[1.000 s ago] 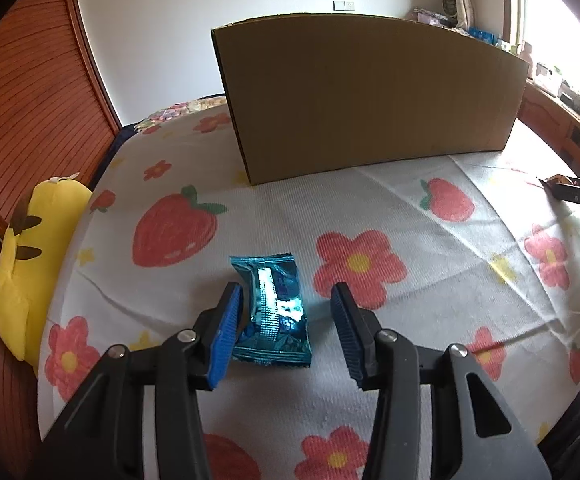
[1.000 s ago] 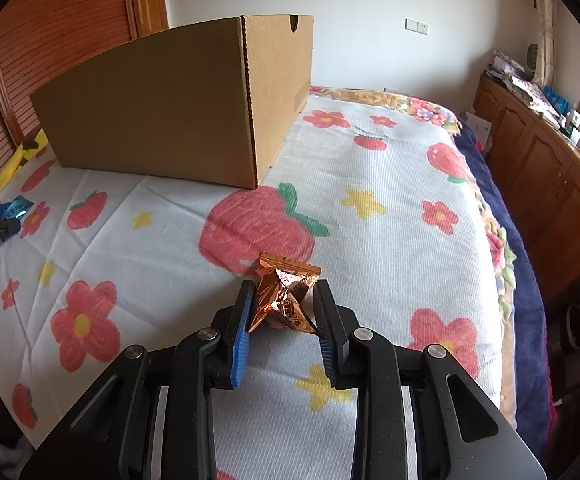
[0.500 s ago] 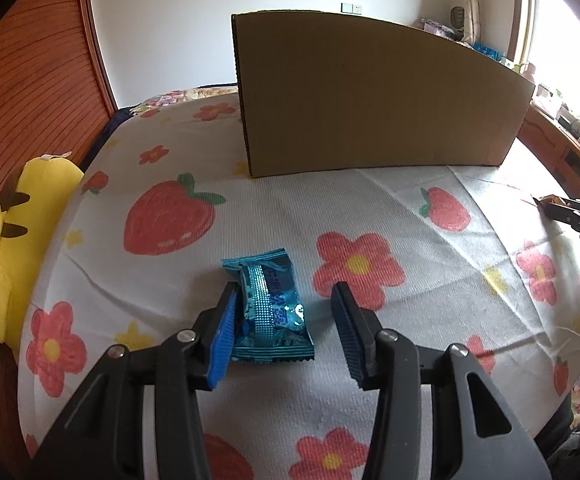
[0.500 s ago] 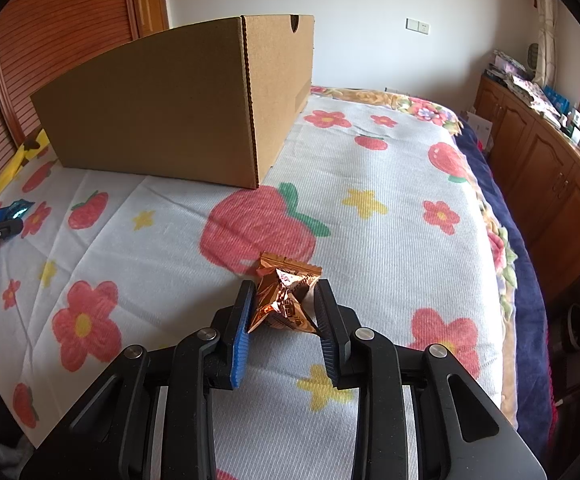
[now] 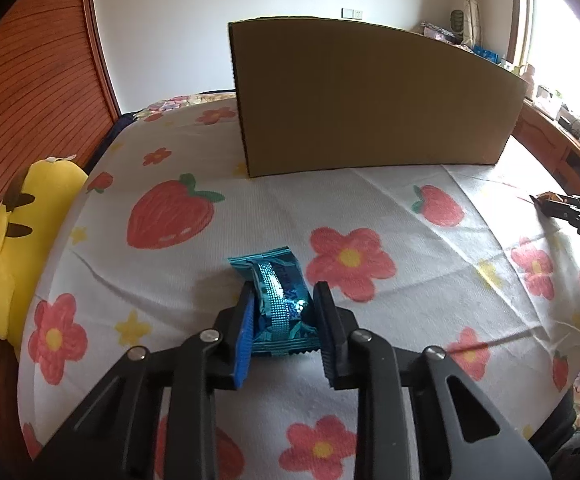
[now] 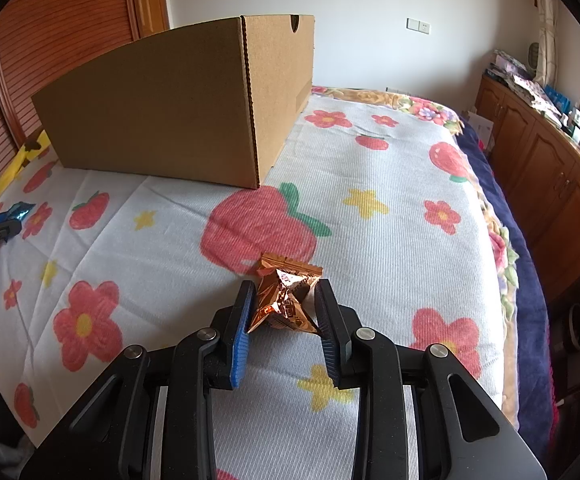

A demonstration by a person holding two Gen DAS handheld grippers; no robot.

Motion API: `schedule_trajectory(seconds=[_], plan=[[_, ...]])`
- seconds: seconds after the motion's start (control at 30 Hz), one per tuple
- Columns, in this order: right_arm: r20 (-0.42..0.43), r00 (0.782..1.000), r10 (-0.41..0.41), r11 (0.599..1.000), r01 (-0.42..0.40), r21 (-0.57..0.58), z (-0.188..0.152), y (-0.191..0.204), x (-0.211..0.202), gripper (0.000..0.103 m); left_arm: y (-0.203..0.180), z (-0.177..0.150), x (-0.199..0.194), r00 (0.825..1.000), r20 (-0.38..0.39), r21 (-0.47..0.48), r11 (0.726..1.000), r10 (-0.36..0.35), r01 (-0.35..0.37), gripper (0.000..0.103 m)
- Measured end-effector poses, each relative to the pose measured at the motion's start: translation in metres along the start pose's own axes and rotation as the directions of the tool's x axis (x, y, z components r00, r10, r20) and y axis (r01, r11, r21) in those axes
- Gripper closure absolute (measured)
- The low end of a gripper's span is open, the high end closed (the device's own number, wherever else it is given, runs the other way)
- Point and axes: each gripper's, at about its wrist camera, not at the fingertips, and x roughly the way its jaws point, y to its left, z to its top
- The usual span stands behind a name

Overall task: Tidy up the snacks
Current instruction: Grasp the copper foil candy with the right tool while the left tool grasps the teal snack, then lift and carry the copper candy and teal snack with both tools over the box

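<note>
Snacks [image 5: 279, 308] [image 6: 285, 304] pinched by both grippers [image 5: 283, 322] [image 6: 283, 320] over a strawberry-print bedspread [image 5: 410, 264].

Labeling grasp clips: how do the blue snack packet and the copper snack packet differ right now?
Colour: the blue snack packet is teal foil; the copper snack packet is orange-brown foil.
Shape: the blue one keeps a flat, rectangular pillow form; the copper one is crumpled into a peaked, pinched shape.
Holder: blue sits in the left gripper, copper in the right gripper.
Shared: both are clamped between closed jaws, above the strawberry bedspread.

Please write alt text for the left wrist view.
The left hand-held gripper is shut on a blue snack packet over a strawberry-print bedspread. A cardboard box stands behind; a yellow plush toy lies at left.
</note>
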Motion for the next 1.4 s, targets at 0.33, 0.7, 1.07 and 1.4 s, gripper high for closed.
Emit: schedule_trajectory(seconds=[0.33, 0.7, 1.07, 1.4], plan=[[0.000, 1.000, 0.000, 1.000, 0.000, 0.001, 0.000, 0.000, 0.000, 0.073, -0.020, 0.006, -0.018, 0.997, 0.035, 0.018, 0.998, -0.062, 0.062, 0.077], [0.005, 1.000, 0.003, 1.000, -0.003, 0.007, 0.001, -0.002, 0.002, 0.079, -0.047, 0.020, -0.030, 0.990, 0.085, 0.049, 0.992, -0.116, 0.112, 0.077], [0.033, 0.999, 0.007, 1.000, -0.008, 0.009, 0.000, -0.003, -0.004, 0.084, -0.058, 0.030, -0.031, 0.987, 0.101, 0.069, 0.990, -0.128, 0.122, 0.077], [0.077, 0.997, 0.026, 1.000, -0.025, -0.015, 0.015, 0.004, -0.023, 0.084, -0.061, 0.065, -0.050, 0.973, 0.179, 0.072, 0.989, -0.143, 0.132, 0.077]])
